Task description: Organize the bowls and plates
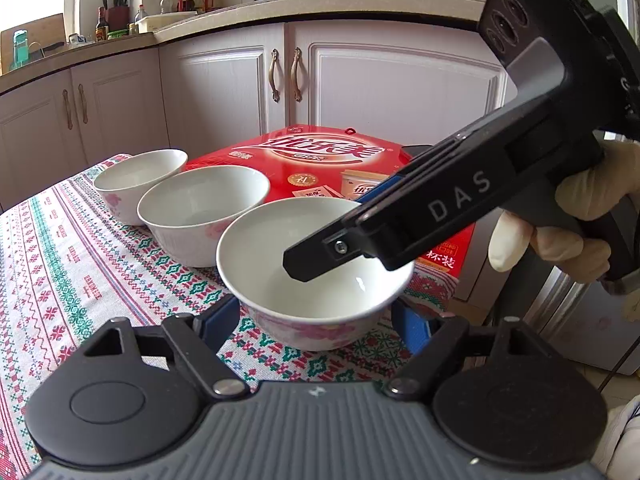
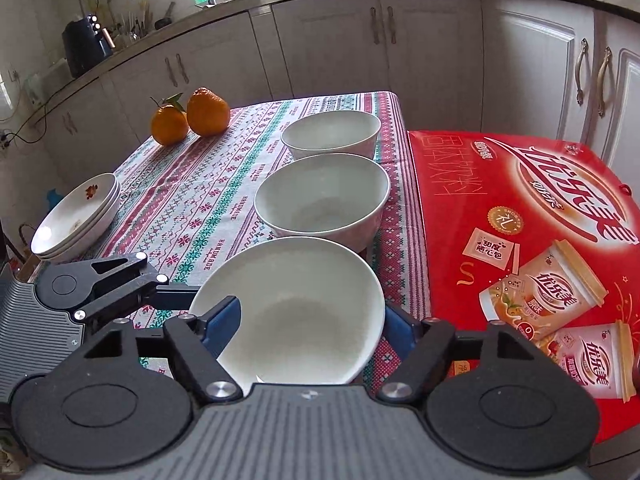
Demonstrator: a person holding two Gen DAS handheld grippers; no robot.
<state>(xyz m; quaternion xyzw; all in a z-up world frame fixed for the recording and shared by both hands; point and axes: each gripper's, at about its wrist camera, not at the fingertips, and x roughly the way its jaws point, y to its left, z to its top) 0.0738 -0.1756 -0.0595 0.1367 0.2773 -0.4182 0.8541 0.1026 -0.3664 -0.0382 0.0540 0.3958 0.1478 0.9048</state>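
Your right tool (image 2: 310,320) sits at the bottom centre of its own view with its blue pads either side of the nearest bowl (image 2: 292,312): the left pad (image 2: 224,326) overlaps the rim on the inside, the right one is just outside the wall, so the tool looks set across the bowl, though you cannot tell from these views whether it has clenched or only straddles it. In the left view that same tool reaches in from the right of the frame, angled down, its dark finger (image 1: 316,258) over the bowl's hollow and your gloved hand (image 1: 560,232) on the handle at the right edge. Your left tool (image 1: 316,320) is released, its pads spread wide at the lower middle, on either side of that bowl's base and apparently clear of it. Treat the bowl as glazed ceramic: stiff, fairly heavy, slick, and likely to chip if knocked. Take it by the rim wall, one pad in and one out, and keep it level. Beyond it, towards the upper middle, the middle bowl (image 2: 322,200) and the far bowl (image 2: 330,132) stand in a line on the desk (image 2: 192,208), beside the red box (image 2: 520,248). The stacked plates (image 2: 76,216) lie at the left edge, the two oranges (image 2: 190,118) at the upper left.
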